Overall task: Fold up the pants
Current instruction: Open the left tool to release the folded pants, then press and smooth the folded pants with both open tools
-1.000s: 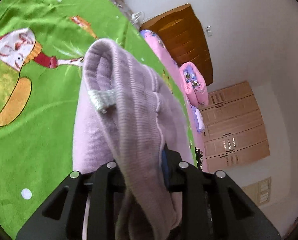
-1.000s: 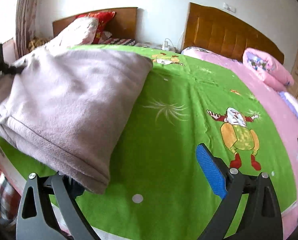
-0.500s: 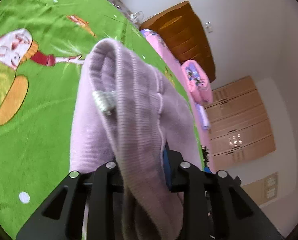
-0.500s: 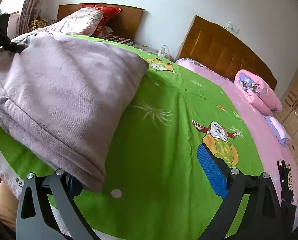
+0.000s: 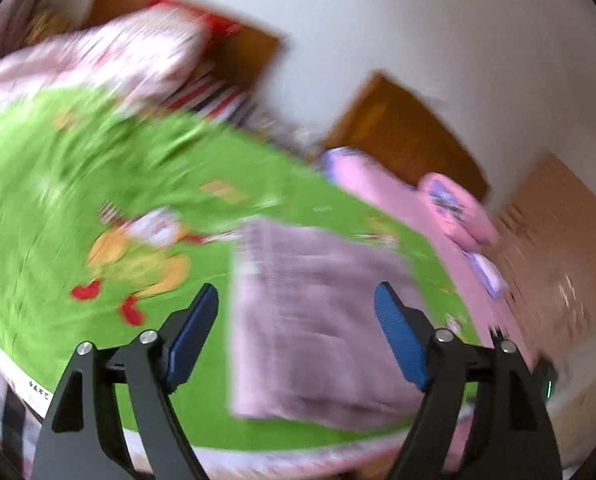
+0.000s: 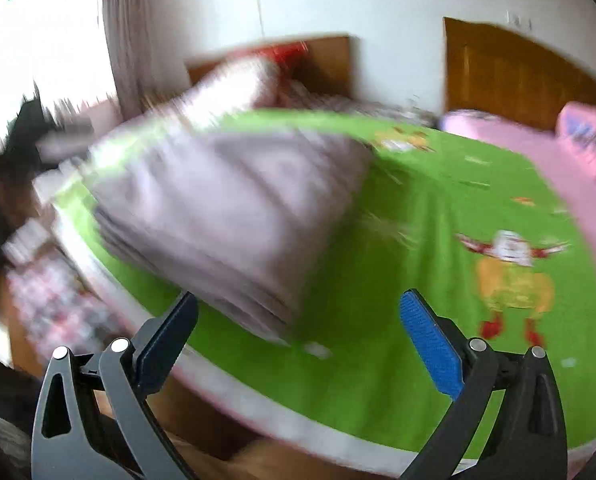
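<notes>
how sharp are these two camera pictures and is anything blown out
Left wrist view: strong motion blur smears the folded lilac ribbed pants and green cartoon bedspread; only the gripper fingers stay crisp. Right wrist view: similar blur, and the window is overexposed white.

The right tongs (image 6: 298, 332) stand wide apart and empty. Folded lilac pants (image 6: 233, 216) lie on the green bedspread (image 6: 410, 280) at ten o'clock, near the bed's edge. A cartoon print (image 6: 514, 276) sits at three o'clock.
</notes>
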{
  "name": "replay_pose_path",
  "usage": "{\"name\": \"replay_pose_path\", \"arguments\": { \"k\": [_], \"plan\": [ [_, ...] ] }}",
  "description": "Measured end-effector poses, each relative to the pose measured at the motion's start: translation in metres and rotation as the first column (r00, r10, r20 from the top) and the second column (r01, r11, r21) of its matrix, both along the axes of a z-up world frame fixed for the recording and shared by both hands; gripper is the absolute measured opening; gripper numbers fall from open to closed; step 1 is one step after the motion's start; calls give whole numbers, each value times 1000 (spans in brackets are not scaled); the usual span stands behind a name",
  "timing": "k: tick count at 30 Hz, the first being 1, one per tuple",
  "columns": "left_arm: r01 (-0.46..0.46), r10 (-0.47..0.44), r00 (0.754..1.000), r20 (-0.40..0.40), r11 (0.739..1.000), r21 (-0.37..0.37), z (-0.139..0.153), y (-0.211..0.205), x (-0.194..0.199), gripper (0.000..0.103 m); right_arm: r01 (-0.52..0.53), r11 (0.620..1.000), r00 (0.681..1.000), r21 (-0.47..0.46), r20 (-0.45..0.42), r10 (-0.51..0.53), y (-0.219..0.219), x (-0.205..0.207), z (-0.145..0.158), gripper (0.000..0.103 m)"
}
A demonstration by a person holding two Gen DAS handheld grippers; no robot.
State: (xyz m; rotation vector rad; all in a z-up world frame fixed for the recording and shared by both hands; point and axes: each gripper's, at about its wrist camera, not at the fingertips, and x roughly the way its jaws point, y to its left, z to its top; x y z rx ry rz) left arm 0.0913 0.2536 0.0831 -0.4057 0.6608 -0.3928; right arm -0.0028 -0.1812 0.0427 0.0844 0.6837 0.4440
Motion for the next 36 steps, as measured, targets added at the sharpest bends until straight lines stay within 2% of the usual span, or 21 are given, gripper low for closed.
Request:
{"name": "replay_pose_path", "arguments": {
  "k": [2, 4, 6, 8, 10, 12, 13, 15, 17, 20, 22, 24, 25, 27, 29, 33, 35, 36],
  "plan": [
    [67, -70, 996, 47, 996, 59, 12, -36, -9, 89, -43, 993, 999, 112, 11, 42, 3, 6, 11, 98],
    [122, -134, 989, 59, 976, 180, 11, -81, -5, 89, -106, 982, 994, 158, 16, 105, 19, 17, 20, 98],
    [133, -156, 987, 43, 934, 331, -3, -117, 2, 89, -187, 974, 982, 132, 19, 186, 44, 25, 23, 98],
    [129, -139, 990, -8, 902, 412, -27, -134, 12, 89, -291, 954, 956, 68, -1, 292, 74, 30, 16, 98],
    [115, -81, 993, -91, 869, 481, -56, -138, 13, 87, -387, 921, 918, 48, -77, 390, 94, 28, 0, 99],
    [100, -64, 994, -92, 879, 467, -74, -128, -1, 86, -432, 900, 899, -56, -105, 425, 112, 18, -22, 99],
    [96, -70, 995, -73, 881, 462, -72, -125, -13, 86, -438, 895, 897, -82, -102, 430, 115, 15, -28, 99],
    [102, -81, 995, -64, 875, 473, -77, -121, -23, 86, -443, 894, 896, -69, -80, 437, 115, 14, -31, 99],
    [108, -85, 994, -70, 882, 458, -77, -116, -23, 86, -445, 895, 893, -42, -93, 440, 115, 18, -29, 99],
    [94, -66, 995, -79, 894, 438, -74, -116, -24, 86, -439, 894, 898, -92, -85, 433, 121, 15, -26, 99],
    [73, -42, 996, -83, 907, 415, -63, -116, -24, 85, -422, 895, 907, -143, -68, 416, 130, 7, -17, 99],
    [76, -64, 997, -44, 928, 364, -41, -116, -27, 85, -426, 896, 904, -128, -32, 426, 125, 8, -5, 99],
    [65, -65, 998, -13, 930, 361, -32, -118, -27, 86, -430, 897, 902, -102, -1, 432, 125, 10, 4, 99],
    [32, -47, 998, 30, 922, 386, -20, -124, -20, 86, -433, 900, 899, -57, 41, 435, 133, 21, 15, 99],
    [30, -40, 999, 16, 909, 417, -22, -133, -1, 86, -449, 893, 893, -36, 20, 450, 144, 34, 14, 99],
    [47, 28, 990, -140, 863, 503, -63, -137, 26, 86, -525, 850, 840, 35, -137, 524, 167, 49, -15, 99],
    [35, 17, 996, -92, 842, 539, -75, -138, 14, 87, -555, 832, 829, -10, -95, 551, 170, 37, -20, 99],
    [28, 27, 995, -93, 839, 543, -75, -137, 12, 87, -562, 827, 824, -1, -95, 559, 168, 36, -20, 99]
  ]
}}
